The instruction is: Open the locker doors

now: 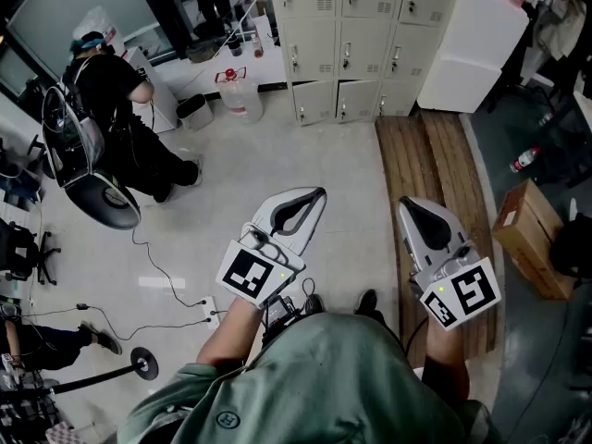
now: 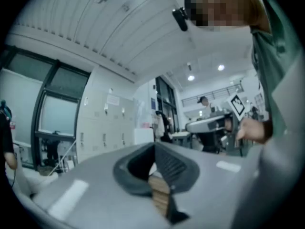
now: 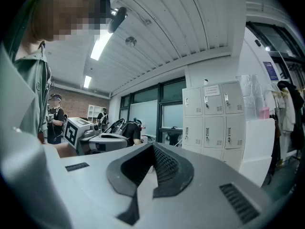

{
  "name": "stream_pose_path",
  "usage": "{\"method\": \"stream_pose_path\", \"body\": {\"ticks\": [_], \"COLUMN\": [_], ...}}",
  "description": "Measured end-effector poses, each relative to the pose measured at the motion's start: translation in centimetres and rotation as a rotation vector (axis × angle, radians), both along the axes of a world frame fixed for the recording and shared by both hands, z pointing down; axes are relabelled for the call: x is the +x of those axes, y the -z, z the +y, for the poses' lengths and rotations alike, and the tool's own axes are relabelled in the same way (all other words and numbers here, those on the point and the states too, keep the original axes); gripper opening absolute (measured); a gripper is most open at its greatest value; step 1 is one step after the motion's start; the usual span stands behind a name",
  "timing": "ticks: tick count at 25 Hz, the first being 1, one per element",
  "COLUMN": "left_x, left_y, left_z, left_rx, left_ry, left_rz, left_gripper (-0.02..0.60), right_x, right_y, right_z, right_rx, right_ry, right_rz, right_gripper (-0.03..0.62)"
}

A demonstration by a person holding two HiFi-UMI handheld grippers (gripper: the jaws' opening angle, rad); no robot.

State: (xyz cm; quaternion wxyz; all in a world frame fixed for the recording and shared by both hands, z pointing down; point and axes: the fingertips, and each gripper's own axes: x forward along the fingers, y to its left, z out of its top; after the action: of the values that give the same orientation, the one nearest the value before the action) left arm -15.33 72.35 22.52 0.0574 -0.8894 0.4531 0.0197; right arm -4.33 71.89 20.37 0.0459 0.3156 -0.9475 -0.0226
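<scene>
The lockers [image 1: 342,44] stand against the far wall at the top of the head view, a beige bank in rows of three, and every door that shows is flush and closed. They are well apart from both grippers. In the right gripper view the same lockers [image 3: 214,123] rise to the right of the jaws, and in the left gripper view they sit further off on the left [image 2: 102,128].

A tall white cabinet [image 1: 472,44] stands just beside the lockers on their right. In front of it a strip of wooden boards [image 1: 435,174] lies on the tiled floor.

The left gripper [image 1: 310,202] is held level over the tiles with its jaws clenched tip to tip and nothing between them (its own view shows the dark pads meeting [image 2: 155,144]). The right gripper [image 1: 416,213] is held over the boards, its jaws likewise pressed together and empty [image 3: 153,147].

Further out, a clear water jug [image 1: 239,93] with a red cap stands left of the lockers. A person in dark clothes [image 1: 111,109] bends at a desk, and a cardboard box [image 1: 535,239] lies at the right.
</scene>
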Motion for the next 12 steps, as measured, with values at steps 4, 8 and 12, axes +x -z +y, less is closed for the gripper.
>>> {"method": "stream_pose_path", "body": {"ticks": [4,8,12], "left_x": [-1.1,-1.9,-2.4], "left_y": [0.3,-0.1,0.0], "left_z": [0.9,1.1,1.3], "left_rx": [0.01,0.011,0.008], "left_ry": [0.0,0.008,0.007], "left_rz": [-0.005,0.001,0.006], "left_gripper": [0.003,0.003,0.003], "right_x": [-0.8,-1.0,-1.4], "right_y": [-0.1,-0.5,-0.2], "right_z": [0.9,1.1,1.3], "right_rx": [-0.002,-0.005,-0.009], "right_ry": [-0.003,-0.008,-0.011], "right_rz": [0.008,0.016,0.026], "right_gripper": [0.003,0.003,0.004]}}
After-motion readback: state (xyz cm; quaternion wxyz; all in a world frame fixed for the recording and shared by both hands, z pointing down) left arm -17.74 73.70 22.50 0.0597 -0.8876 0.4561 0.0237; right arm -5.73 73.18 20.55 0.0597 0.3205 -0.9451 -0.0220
